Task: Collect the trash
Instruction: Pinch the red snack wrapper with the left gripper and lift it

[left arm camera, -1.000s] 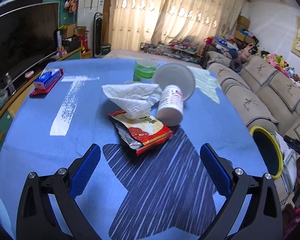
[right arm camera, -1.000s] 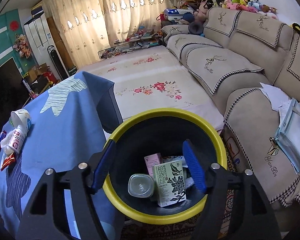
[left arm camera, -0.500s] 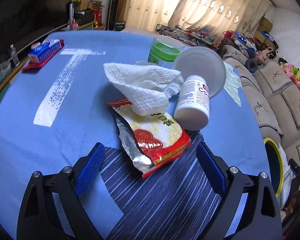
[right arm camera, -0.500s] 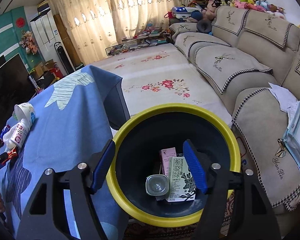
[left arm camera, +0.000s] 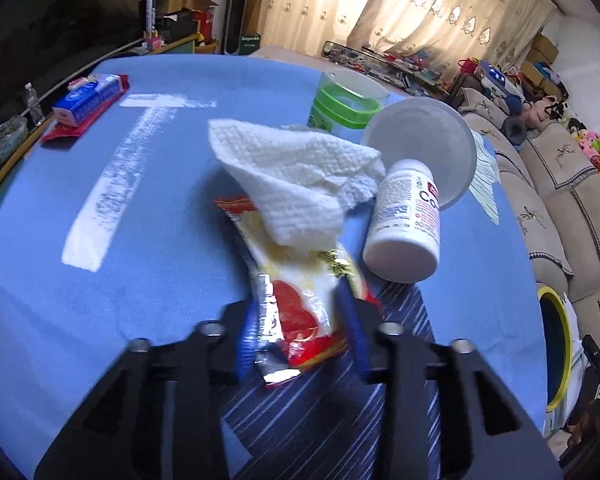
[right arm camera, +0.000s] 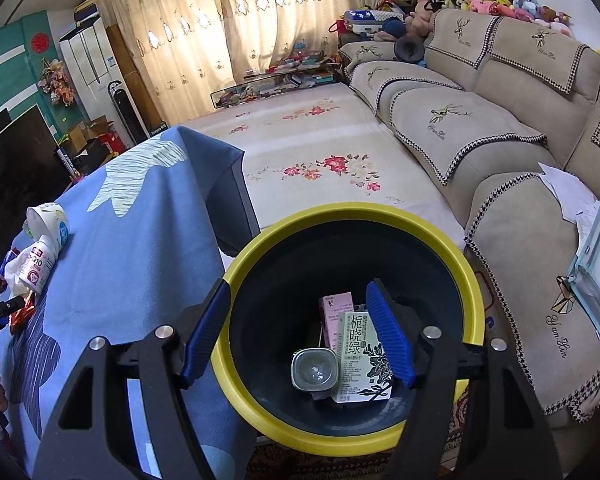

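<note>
Red-yellow snack wrapper (left arm camera: 300, 300), white paper towel (left arm camera: 300, 176), white bottle (left arm camera: 404, 220), blue striped tablecloth (left arm camera: 140, 280), yellow-rimmed black bin (right arm camera: 352, 224).

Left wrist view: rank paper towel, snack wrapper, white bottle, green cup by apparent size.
1. paper towel
2. snack wrapper, closest to the camera, so inflated
3. white bottle
4. green cup, farthest and partly hidden, so true size unsure

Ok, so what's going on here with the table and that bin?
A person is clearing trash with a handheld claw in each hand. The left claw is closing its jaws around the red snack wrapper on the blue tablecloth; a crumpled paper towel lies across the wrapper. The right claw hangs open and empty over the yellow-rimmed bin, which already holds cartons.
</note>
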Demonstrator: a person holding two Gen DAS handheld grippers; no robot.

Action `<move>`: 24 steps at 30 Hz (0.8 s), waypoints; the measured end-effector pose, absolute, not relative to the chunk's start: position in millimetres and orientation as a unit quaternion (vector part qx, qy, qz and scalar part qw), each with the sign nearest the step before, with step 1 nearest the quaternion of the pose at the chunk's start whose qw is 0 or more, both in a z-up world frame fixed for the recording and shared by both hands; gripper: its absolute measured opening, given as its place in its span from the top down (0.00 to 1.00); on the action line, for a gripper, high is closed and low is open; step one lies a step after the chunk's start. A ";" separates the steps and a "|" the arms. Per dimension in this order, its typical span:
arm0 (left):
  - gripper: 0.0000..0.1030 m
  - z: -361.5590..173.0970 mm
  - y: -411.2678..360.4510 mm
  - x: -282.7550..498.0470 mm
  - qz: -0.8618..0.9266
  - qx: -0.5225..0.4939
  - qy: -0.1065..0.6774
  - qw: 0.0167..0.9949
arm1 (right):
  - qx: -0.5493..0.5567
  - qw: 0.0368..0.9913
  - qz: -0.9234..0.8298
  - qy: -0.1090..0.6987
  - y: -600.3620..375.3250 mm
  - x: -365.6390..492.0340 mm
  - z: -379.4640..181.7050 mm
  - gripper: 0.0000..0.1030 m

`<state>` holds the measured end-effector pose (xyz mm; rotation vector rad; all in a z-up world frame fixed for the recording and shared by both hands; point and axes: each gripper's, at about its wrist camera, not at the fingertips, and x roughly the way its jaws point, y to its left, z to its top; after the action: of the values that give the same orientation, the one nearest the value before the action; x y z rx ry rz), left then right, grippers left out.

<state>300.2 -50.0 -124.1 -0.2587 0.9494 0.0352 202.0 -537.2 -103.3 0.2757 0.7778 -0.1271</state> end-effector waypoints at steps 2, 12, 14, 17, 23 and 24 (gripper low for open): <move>0.87 -122.3 -44.2 294.9 0.020 -0.126 0.454 0.882 | 0.134 0.915 -0.059 0.376 -535.8 200.9 -102.4 0.35; 0.94 -105.9 -29.2 246.0 0.013 -0.118 0.451 0.885 | 0.135 0.919 -0.046 0.369 -527.5 193.1 -97.1 0.35; 0.94 -100.3 -29.1 229.9 0.013 -0.108 0.446 0.889 | 0.134 0.921 -0.042 0.365 -524.9 190.7 -94.7 0.35; 0.95 -90.2 -32.1 207.9 0.012 -0.090 0.434 0.896 | 0.131 0.923 -0.037 0.359 -520.2 187.4 -90.7 0.35; 0.95 -68.3 -44.6 178.3 -0.005 -0.061 0.406 0.912 | 0.130 0.927 -0.031 0.349 -514.7 178.5 -84.5 0.35; 0.95 -65.0 -47.1 175.9 -0.010 -0.061 0.403 0.913 | 0.130 0.928 -0.031 0.348 -514.6 176.1 -84.1 0.35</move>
<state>175.9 -47.1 -65.0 -0.1247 0.8297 -0.0205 176.1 -514.6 -84.1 0.2667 0.7133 -0.0634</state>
